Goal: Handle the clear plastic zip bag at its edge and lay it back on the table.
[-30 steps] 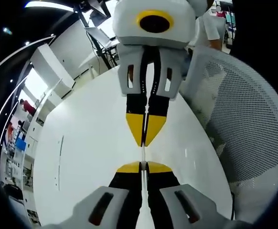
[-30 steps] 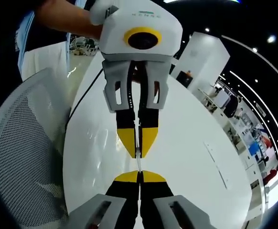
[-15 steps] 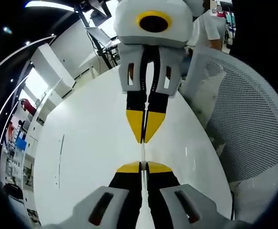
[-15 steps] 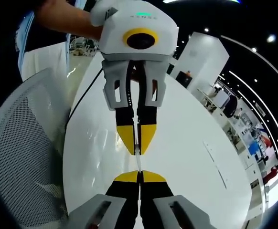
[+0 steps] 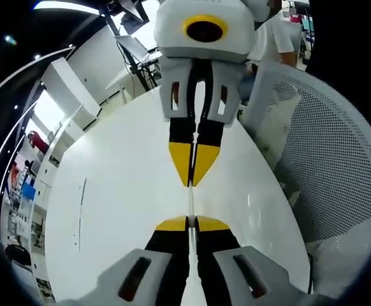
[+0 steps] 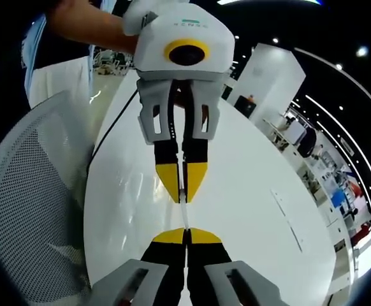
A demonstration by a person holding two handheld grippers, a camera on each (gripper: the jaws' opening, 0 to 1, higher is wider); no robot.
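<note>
The clear zip bag [image 5: 191, 201] shows edge-on as a thin pale strip stretched between the two grippers above the white table [image 5: 109, 204]. In the left gripper view, my left gripper [image 5: 192, 220] is shut on one end of that edge, and my right gripper [image 5: 192, 182] faces it, shut on the other end. The right gripper view mirrors this: my right gripper [image 6: 185, 232] pinches the bag [image 6: 185, 215] and my left gripper [image 6: 182, 198] holds the far end. The rest of the bag is too thin and clear to make out.
A white mesh chair [image 5: 326, 166] stands close beside the table [image 6: 249, 204], also seen as the chair [image 6: 32, 191]. A black cable [image 6: 112, 127] runs along the table edge. A person's arm [image 6: 83, 22] holds the left gripper. A person in a white shirt [image 5: 278, 32] stands behind.
In both views the facing gripper has drawn slightly farther away, so the stretch of bag edge between the tips is a little longer. Both stay shut.
</note>
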